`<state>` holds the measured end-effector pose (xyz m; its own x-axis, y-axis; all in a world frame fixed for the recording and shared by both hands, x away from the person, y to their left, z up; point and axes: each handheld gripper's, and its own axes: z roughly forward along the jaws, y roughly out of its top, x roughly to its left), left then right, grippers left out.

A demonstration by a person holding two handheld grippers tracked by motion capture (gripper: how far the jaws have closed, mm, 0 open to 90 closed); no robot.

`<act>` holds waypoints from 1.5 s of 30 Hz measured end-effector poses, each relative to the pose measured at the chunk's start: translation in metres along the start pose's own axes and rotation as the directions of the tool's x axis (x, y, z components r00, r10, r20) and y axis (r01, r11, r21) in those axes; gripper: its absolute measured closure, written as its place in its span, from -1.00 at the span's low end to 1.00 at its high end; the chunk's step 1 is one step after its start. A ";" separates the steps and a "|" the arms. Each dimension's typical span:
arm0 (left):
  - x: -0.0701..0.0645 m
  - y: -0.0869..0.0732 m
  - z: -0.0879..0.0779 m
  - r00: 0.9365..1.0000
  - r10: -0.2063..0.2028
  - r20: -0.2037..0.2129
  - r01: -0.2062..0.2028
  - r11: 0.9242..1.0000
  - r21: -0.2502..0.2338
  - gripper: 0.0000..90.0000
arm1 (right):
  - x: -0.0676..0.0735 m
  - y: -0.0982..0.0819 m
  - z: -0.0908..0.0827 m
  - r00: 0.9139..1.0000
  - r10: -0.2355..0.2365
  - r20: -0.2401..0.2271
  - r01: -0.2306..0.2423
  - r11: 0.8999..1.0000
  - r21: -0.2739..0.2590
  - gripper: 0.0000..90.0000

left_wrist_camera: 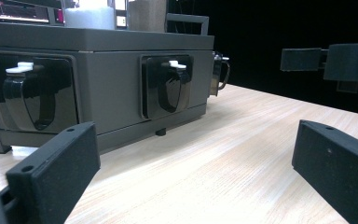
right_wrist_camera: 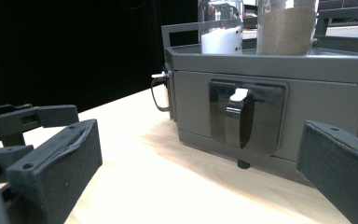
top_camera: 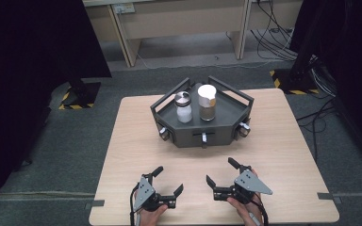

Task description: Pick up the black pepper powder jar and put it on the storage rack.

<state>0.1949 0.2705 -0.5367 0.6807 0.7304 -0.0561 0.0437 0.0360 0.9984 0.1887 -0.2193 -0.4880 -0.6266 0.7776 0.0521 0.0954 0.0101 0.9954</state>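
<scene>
Two jars stand side by side on the flat top of a dark grey, many-sided caddy [top_camera: 217, 134] that sits toward the far middle of the light wooden table [top_camera: 283, 155]. The jar of white powder [top_camera: 184, 107] has a metal lid and clear glass; the jar of brown powder [top_camera: 207, 102], just to its right, is taller and wears a white cap. Raised rail handles run along the caddy's back edges, and its side faces carry recessed glossy black pockets with small white tabs. At the near edge of the table the left gripper [top_camera: 168, 181] and the right gripper [top_camera: 221, 172] rest in the person's hands, each with its jaws spread wide and nothing between them, well apart from the caddy with bare wood between. Beyond the table lie grey floor, trailing cables [top_camera: 283, 42], yellow-and-black striped stand feet and pale furniture legs. From the left gripper view, low over the table, two of the caddy's pockets [left_wrist_camera: 165, 86] show close up with a metal ring handle at the corner, and the other gripper hangs at the right edge; the jars are cut off at the top. From the right gripper view a single pocket [right_wrist_camera: 244, 114] faces the camera, both jars' contents show above the rim, and the other gripper lies at the lower left.
</scene>
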 end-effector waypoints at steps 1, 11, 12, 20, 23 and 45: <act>0.000 0.000 0.000 1.000 0.000 0.000 0.000 1.000 0.000 -1.00 | 0.000 -0.001 -0.001 1.000 -0.003 0.000 0.003 1.000 0.000 -0.99; 0.001 0.001 -0.001 1.000 0.000 -0.007 0.000 1.000 -0.004 -0.99 | 0.001 -0.009 -0.002 1.000 -0.001 -0.013 0.001 1.000 0.025 -0.99; 0.001 0.001 -0.001 1.000 -0.001 -0.008 0.001 1.000 -0.004 -0.99 | 0.002 -0.010 -0.002 1.000 -0.005 -0.013 0.005 1.000 0.025 -0.99; 0.002 0.001 -0.002 1.000 -0.002 -0.016 0.002 1.000 -0.005 -0.99 | 0.002 -0.014 -0.010 1.000 -0.014 -0.002 0.014 1.000 0.019 -0.99; 0.003 0.000 -0.002 1.000 -0.004 -0.019 0.004 1.000 -0.005 -0.99 | 0.001 -0.016 -0.014 1.000 -0.008 0.006 0.008 1.000 0.022 -0.99; 0.003 0.001 -0.001 1.000 0.000 -0.021 0.000 1.000 -0.003 -1.00 | 0.000 -0.018 -0.018 1.000 -0.007 0.011 0.007 1.000 0.019 -0.99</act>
<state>0.1960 0.2736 -0.5361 0.6650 0.7447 -0.0562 0.0414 0.0384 0.9984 0.1730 -0.2306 -0.5050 -0.6188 0.7843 0.0441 0.1058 0.0276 0.9940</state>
